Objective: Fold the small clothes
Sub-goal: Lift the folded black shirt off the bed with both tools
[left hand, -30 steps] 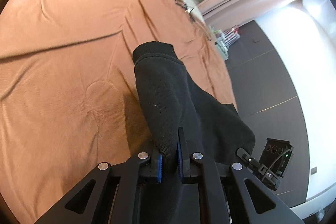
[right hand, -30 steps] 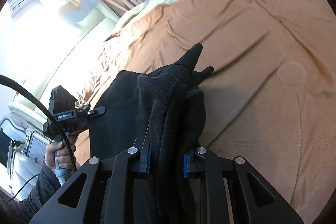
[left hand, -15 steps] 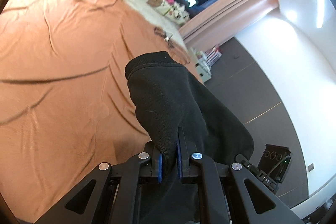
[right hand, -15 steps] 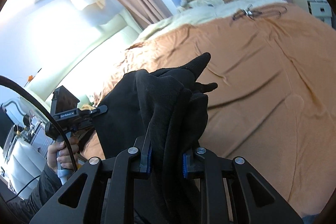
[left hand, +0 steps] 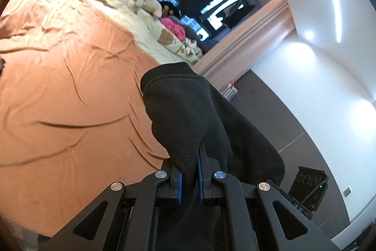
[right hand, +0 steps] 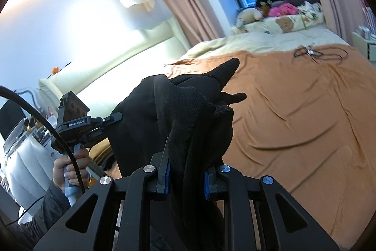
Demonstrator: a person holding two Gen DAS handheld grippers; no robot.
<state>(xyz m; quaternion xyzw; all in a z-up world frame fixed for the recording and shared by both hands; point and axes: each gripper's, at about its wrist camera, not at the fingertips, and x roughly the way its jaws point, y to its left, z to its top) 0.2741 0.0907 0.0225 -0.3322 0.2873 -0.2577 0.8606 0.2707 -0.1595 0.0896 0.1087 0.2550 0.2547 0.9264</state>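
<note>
A black knit garment (left hand: 188,114) hangs in the air between both grippers, above the orange bedspread (left hand: 61,91). My left gripper (left hand: 189,178) is shut on one ribbed edge of it. My right gripper (right hand: 185,178) is shut on a thick bunch of the same garment (right hand: 192,109), with pointed ends sticking up. The left gripper also shows in the right wrist view (right hand: 77,124), held in a hand at the left. The right gripper's body shows in the left wrist view (left hand: 307,185) at the lower right.
The bed's far part has a cream blanket (right hand: 270,39), soft toys (right hand: 249,14) and a pink item (right hand: 282,9). A cable and glasses-like item (right hand: 312,53) lie on the bedspread. Curtains and windows stand behind. A cream headboard (right hand: 112,67) is at the left.
Both grippers have lifted and tilted upward with the garment; the views now show more of the room, windows and ceiling and less of the bedspread.
</note>
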